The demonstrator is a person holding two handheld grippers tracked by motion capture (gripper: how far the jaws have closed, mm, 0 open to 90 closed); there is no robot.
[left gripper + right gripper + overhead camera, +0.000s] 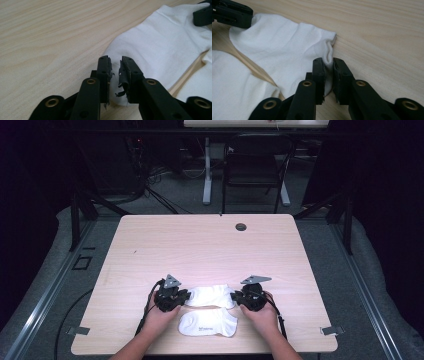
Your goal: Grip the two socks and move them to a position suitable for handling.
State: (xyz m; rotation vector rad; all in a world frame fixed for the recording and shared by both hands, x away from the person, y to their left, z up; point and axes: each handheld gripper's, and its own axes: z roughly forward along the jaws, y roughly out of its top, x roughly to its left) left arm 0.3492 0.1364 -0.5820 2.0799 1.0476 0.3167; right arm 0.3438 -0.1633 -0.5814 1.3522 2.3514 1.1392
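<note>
Two white socks lie near the tabletop's [150, 245] front edge: the near sock [208, 323] lies free, while just behind it the far sock [210, 295] is pinched at opposite ends, left claw [186, 296] and right claw [234, 296] each clamped on fabric. Likely next: lifting it evenly, perhaps onto its mate.

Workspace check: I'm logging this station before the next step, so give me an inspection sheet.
Surface: light wood table, grommet hole near far edge.
Job's things: two white socks; far sock between the grippers, near sock lying loose.
Clutter: nothing seen.
Grippers: left gripper pinches one end of far sock, right gripper the other.
Cables: one trails from each gripper; more on the floor.
Surroundings: dark chair, grey floor.
</note>
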